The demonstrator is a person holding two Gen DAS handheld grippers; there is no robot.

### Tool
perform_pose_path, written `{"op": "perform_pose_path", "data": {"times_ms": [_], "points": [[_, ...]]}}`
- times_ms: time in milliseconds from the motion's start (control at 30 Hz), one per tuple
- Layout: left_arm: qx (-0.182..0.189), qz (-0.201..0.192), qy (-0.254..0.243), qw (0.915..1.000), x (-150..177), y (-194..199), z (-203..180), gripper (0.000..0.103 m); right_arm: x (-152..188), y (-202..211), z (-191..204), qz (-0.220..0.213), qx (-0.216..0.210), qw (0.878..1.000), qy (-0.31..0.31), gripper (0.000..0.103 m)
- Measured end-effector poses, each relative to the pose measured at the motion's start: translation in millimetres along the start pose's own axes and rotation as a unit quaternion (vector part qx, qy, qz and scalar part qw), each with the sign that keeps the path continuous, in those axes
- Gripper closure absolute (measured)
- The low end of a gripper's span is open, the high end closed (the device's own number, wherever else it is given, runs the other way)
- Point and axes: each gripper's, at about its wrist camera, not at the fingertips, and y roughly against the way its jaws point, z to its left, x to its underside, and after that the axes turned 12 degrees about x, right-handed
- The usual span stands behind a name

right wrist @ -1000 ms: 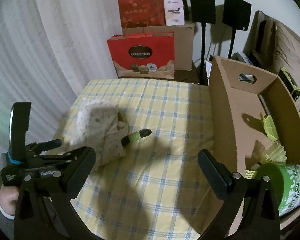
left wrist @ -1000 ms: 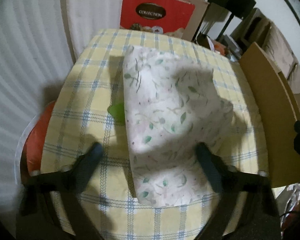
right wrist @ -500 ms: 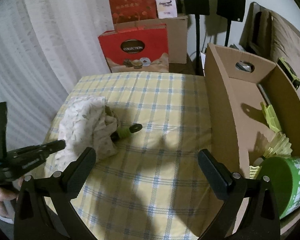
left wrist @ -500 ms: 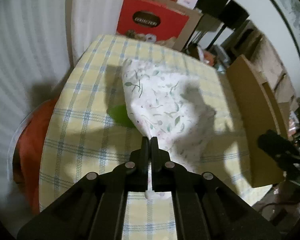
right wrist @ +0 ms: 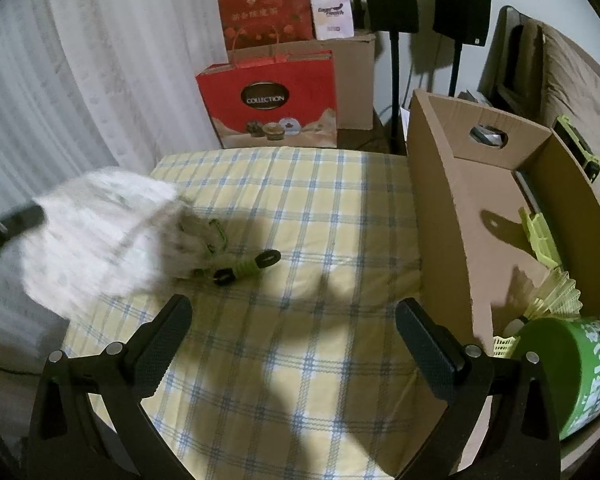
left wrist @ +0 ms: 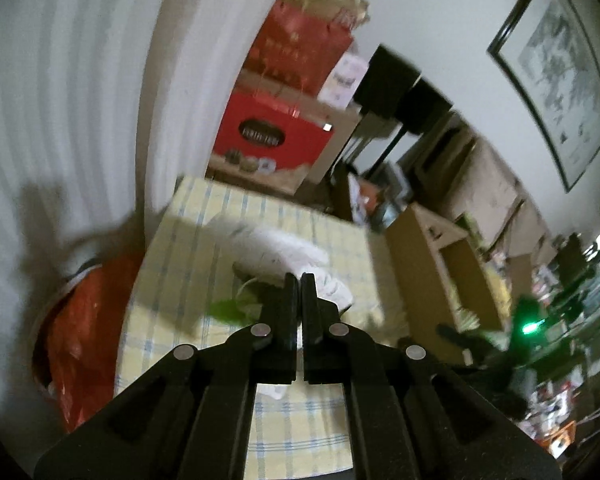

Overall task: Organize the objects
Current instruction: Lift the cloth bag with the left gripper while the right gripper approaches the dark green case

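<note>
Floral cloth (right wrist: pixel 96 236): soft white fabric with a faint leaf print, blurred, bunched and raised off the left part of the table; one edge pinched in the left gripper (left wrist: pixel 296 280), whose jaws are pressed together on it. In the left wrist view the cloth (left wrist: pixel 288 250) hangs just past the fingertips.

Green items (right wrist: pixel 246 266): ribbed lime-green handles with black round ends, lying on the table at the cloth's right edge, partly covered by it; what they are cannot be told.

Right gripper (right wrist: pixel 292 322): jaws wide apart, nothing between them, over the near middle of the table; textured black pads.

Table (right wrist: pixel 320 208): covered in yellow cloth with a blue-and-white check, flat, part in shadow.

Cardboard box (right wrist: pixel 452 208): open-topped, brown, corrugated, cut-out handle hole; touching the table's right edge. Inside: yellow-green shuttlecocks (right wrist: pixel 556 292) and a green printed tube (right wrist: pixel 568 372).

Room: white pleated curtain (right wrist: pixel 80 80) at left; red paper bag (right wrist: pixel 268 104) marked COLLECTION behind the table; two black stands (right wrist: pixel 420 8) against the wall; framed picture (left wrist: pixel 556 68).
</note>
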Motion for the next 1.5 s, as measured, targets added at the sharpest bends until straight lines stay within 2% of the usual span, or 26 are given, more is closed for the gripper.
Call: {"op": "perform_pose_path", "data": {"times_ms": [267, 533, 700, 933, 1000, 1100, 1167, 1233, 1367, 1400, 1433, 1500], "points": [[0.027, -0.021, 0.002, 0.9994, -20.1, 32.1, -4.0, 0.102, -2.8, -0.6, 4.3, 0.0, -0.005, 1.0, 0.005, 0.0], [0.018, -0.027, -0.002, 0.9995, -18.9, 44.0, -4.2, 0.102, -5.4, 0.9, 15.1, -0.002, -0.018, 1.0, 0.02, 0.001], [-0.014, 0.0, -0.002, 0.9999, 0.1, 31.2, 8.7, 0.102, -11.2, -3.8, 16.2, 0.002, -0.03, 0.999, 0.014, 0.002], [-0.051, 0.081, 0.022, 0.9952, 41.8, -15.1, 42.3, 0.101, -10.5, -6.9, 18.1, 0.006, -0.034, 0.999, 0.013, 0.002], [-0.062, 0.091, 0.017, 0.9938, 49.5, -23.9, 45.5, 0.1, -9.2, -8.6, 17.8, 0.009, -0.033, 0.999, 0.013, 0.002], [-0.086, 0.102, 0.012, 0.991, 53.9, -38.5, 50.3, 0.087, -8.4, -10.0, 18.2, 0.012, -0.032, 0.999, 0.014, 0.002], [-0.104, 0.104, 0.008, 0.989, 56.3, -46.4, 53.9, 0.071, -8.4, -9.9, 18.9, 0.012, -0.032, 0.999, 0.015, 0.002], [-0.117, 0.108, 0.008, 0.9872, 57.9, -53.8, 57.7, 0.061, -8.4, -9.6, 19.6, 0.012, -0.032, 0.999, 0.016, 0.002], [-0.155, 0.11, -0.004, 0.9817, 58.0, -67.9, 64.8, 0.058, -7.6, -9.3, 20.2, 0.012, -0.031, 0.999, 0.017, 0.002], [-0.167, 0.11, -0.01, 0.9796, 57.3, -71.6, 65.6, 0.056, -7.9, -9.4, 20.3, 0.012, -0.032, 0.999, 0.017, 0.002], [-0.179, 0.111, -0.018, 0.9774, 56.4, -76.6, 66.8, 0.049, -8.1, -9.4, 20.4, 0.012, -0.032, 0.999, 0.017, 0.002], [-0.201, 0.115, -0.029, 0.9723, 55.0, -88.0, 69.7, 0.047, -7.4, -10.3, 21.0, 0.012, -0.032, 0.999, 0.019, 0.002]]}}
